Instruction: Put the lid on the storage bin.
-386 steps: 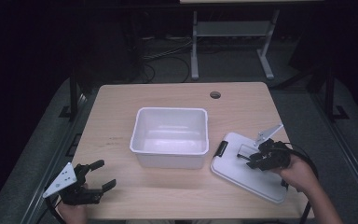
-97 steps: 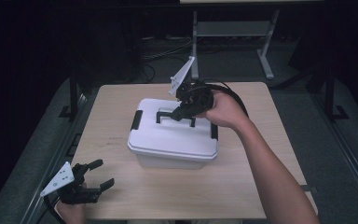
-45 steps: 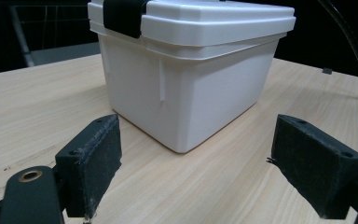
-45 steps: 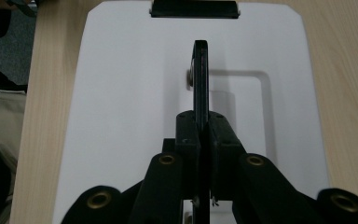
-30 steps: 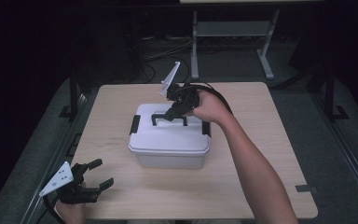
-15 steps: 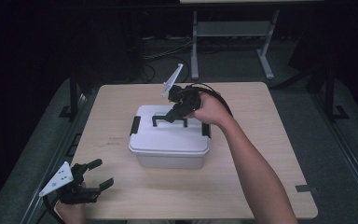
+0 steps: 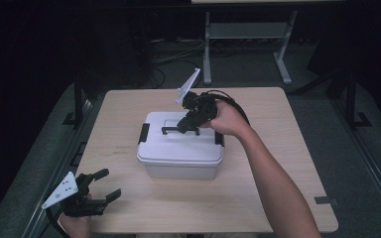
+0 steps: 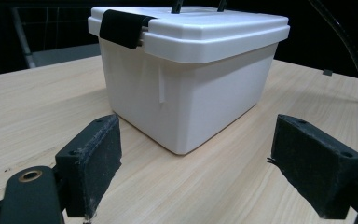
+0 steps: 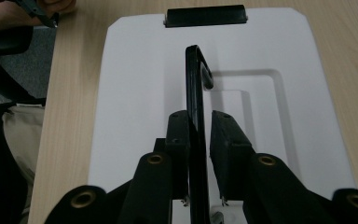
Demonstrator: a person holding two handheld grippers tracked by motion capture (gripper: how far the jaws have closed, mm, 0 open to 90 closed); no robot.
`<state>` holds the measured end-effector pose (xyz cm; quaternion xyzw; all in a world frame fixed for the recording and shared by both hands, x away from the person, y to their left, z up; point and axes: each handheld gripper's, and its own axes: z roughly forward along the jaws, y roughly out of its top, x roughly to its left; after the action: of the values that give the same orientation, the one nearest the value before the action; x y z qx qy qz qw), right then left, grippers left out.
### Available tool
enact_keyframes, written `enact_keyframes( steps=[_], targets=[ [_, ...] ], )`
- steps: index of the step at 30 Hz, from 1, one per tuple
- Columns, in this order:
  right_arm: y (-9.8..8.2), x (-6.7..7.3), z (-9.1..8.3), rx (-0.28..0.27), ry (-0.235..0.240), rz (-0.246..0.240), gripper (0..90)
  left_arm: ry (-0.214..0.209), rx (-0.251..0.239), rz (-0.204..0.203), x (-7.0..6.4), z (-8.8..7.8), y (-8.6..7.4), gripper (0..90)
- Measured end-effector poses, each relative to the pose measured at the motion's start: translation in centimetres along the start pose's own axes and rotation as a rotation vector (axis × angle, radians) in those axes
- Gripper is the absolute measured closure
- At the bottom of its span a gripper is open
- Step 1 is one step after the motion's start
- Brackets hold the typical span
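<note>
The box (image 7: 181, 156) sits mid-frame in the high view, on the table (image 7: 287, 124), with its lid (image 7: 178, 144) seated on top and a black latch (image 7: 143, 133) at each short end. The right gripper (image 7: 184, 127) reaches in from the right and comes down over the lid's centre, where the black handle (image 7: 180, 130) stands upright.

In the right gripper view the handle (image 9: 196, 116) runs straight up the middle of the frame between the 2 pads (image 9: 179, 135). The jaws have just been opening: there is a thin gap on the right pad's side, so the grip looks let go rather than pressing. That fits a lid already set down, with the handle only needing release.

The left gripper (image 7: 96, 191) waits at the lower left of the high view, jaws wide and holding nothing. Its own view looks level across the table at the box (image 8: 186, 93), a closed latch (image 8: 121, 28) at upper left. It is likely parked there to stay clear.
</note>
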<state>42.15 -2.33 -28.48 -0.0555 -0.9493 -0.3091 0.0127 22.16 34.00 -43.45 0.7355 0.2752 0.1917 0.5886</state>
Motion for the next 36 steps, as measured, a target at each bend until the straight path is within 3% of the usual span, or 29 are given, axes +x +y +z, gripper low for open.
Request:
enact_keyframes(
  steps=[36],
  targets=[
    [-1.7,1.4,-2.5,-0.068,-0.049,0.071,43.9,-0.009,0.009,0.010,-0.3,0.4,0.1,15.7]
  ],
)
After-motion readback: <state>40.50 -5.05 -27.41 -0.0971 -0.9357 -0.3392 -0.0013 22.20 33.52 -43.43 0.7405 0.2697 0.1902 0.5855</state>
